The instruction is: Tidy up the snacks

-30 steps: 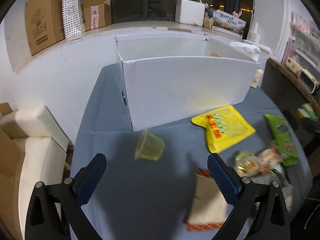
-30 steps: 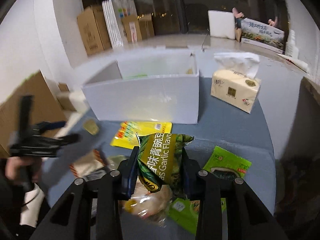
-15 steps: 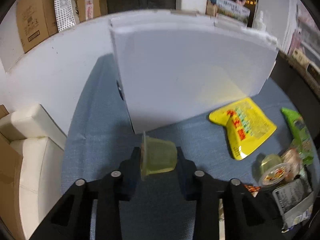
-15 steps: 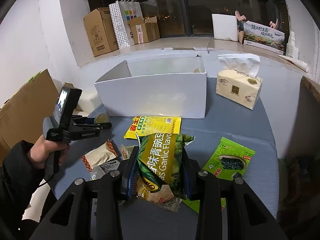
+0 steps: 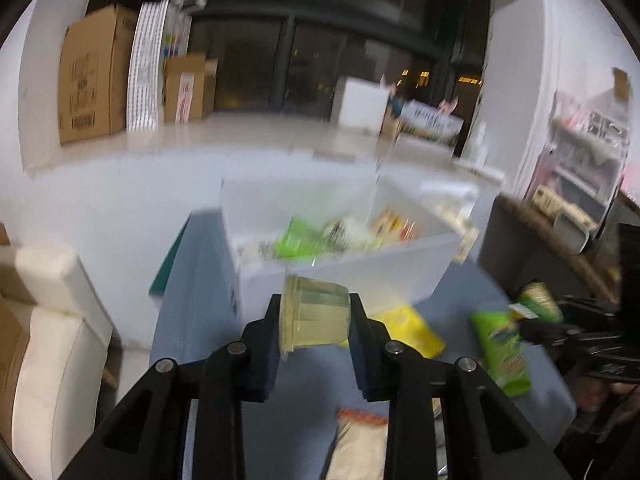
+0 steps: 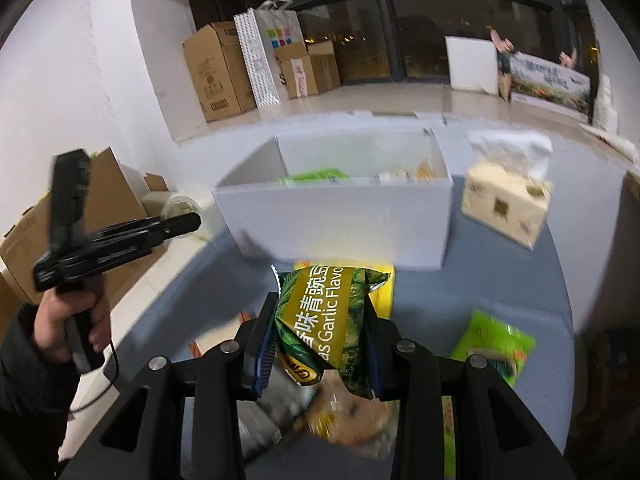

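Both hands are loaded right now, so this looks like the carry-to-the-box step. The left tool [image 5: 315,317] is clamped on a small yellowish jelly cup [image 5: 313,317], which sits tipped on its side between the pads, lifted clear of the blue desk [image 5: 192,300] and just short of the near wall of the white box [image 5: 344,276]. The right tool [image 6: 320,330] is clamped on a green garlic pea bag [image 6: 320,320], also held up off the desk, nearer the person than the box.

Next move, I'd guess: carry the cup over the near wall and let go inside. The box already has a green packet and a few other snacks in there, mostly toward the near side, so the far part looks like the freer spot. The cup needs to clear the rim, since that wall stands fairly tall.

Room-wise, the left side of the desk is bare, with the desk edge close by. The yellow packet [image 5: 404,330], another green packet [image 5: 502,350] and a pale pouch [image 5: 362,446] lie on the desk. A tissue pack [image 6: 506,204] sits just right of the box, so the right hand has less slack there.
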